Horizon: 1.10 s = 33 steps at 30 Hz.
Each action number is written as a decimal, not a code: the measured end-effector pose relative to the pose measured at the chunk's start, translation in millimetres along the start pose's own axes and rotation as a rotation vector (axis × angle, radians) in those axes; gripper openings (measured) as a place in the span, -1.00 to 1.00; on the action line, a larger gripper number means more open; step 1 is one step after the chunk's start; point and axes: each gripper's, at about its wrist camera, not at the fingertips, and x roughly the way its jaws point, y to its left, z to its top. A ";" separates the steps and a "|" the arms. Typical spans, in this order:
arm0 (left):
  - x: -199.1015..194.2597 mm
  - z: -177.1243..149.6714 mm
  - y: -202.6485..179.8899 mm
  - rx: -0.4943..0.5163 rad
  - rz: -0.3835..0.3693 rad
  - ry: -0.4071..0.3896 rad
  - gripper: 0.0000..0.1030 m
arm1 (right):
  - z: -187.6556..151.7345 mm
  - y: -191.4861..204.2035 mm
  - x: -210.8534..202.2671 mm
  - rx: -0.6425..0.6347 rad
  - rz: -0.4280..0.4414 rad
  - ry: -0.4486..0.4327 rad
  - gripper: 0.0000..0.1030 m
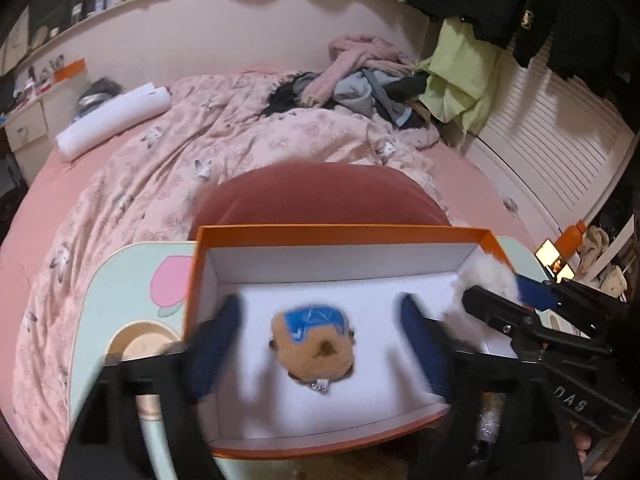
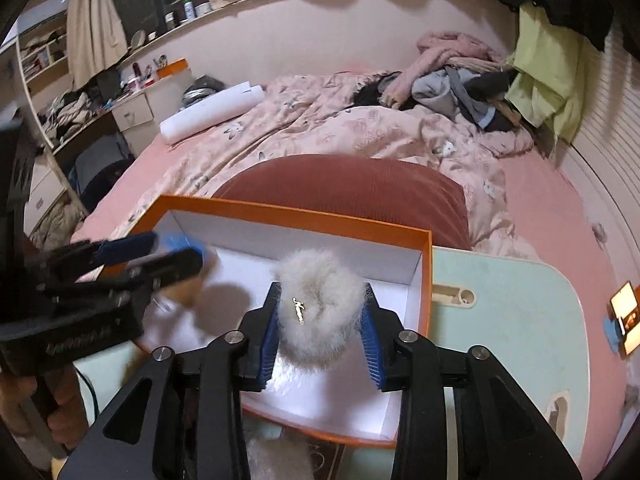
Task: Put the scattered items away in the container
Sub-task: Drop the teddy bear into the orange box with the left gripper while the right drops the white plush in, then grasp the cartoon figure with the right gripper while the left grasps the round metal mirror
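Here, left hand-held gripper wide, right hand-held gripper clamping pompom

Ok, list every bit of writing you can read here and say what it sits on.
"DAS": on the body of the right gripper, seen turned round, so the reading is uncertain.
Printed line on the body of the left gripper: too blurred to read.
Gold script on the white fluffy piece: too small to read.
No other text is legible.

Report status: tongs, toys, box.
Left tongs open over brown plush, which lies loose in the orange box. Right tongs shut on white pompom, over the box. Nothing in the way.
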 end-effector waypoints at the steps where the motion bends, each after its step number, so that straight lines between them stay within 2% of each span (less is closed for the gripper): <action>1: -6.6 -0.6 2.4 -0.001 0.001 -0.024 0.83 | -0.1 -0.4 -2.3 0.000 0.001 -0.009 -0.12; 4: -24.0 -0.5 8.7 -0.016 -0.009 -0.061 0.84 | -2.1 -0.6 -14.0 -0.007 -0.024 -0.054 0.14; 8: -52.3 -3.7 11.9 -0.021 -0.021 -0.115 0.89 | -7.8 -2.2 -36.9 0.015 -0.002 -0.102 0.16; 10: -68.0 -15.3 8.0 -0.010 -0.008 -0.131 0.92 | -15.3 0.3 -52.6 0.018 0.020 -0.122 0.16; 12: -77.3 -33.8 1.4 0.008 0.008 -0.118 0.96 | -28.0 5.3 -67.5 0.018 0.050 -0.116 0.22; 15: -85.6 -73.1 -13.4 0.073 -0.012 -0.092 0.96 | -54.9 14.5 -87.2 0.005 0.092 -0.116 0.27; 18: -90.1 -111.2 -19.3 0.107 0.017 -0.072 0.96 | -87.9 24.5 -99.9 -0.025 0.093 -0.108 0.30; 20: -90.2 -130.7 -20.6 0.114 -0.001 -0.027 0.96 | -110.2 29.7 -103.6 -0.049 0.080 -0.092 0.30; 23: -92.6 -150.4 -18.9 0.097 0.003 -0.022 0.96 | -134.5 32.1 -104.2 -0.068 0.061 -0.072 0.30; 27: -85.8 -169.2 -20.1 0.129 0.034 -0.002 0.96 | -163.5 25.9 -94.2 -0.062 0.031 -0.023 0.30; 30: -74.9 -177.3 -16.2 0.111 0.033 0.027 0.98 | -174.6 24.5 -88.2 -0.072 0.010 -0.010 0.30; 33: -70.3 -180.0 -17.7 0.147 0.085 0.004 1.00 | -179.2 28.8 -82.5 -0.120 -0.024 -0.009 0.31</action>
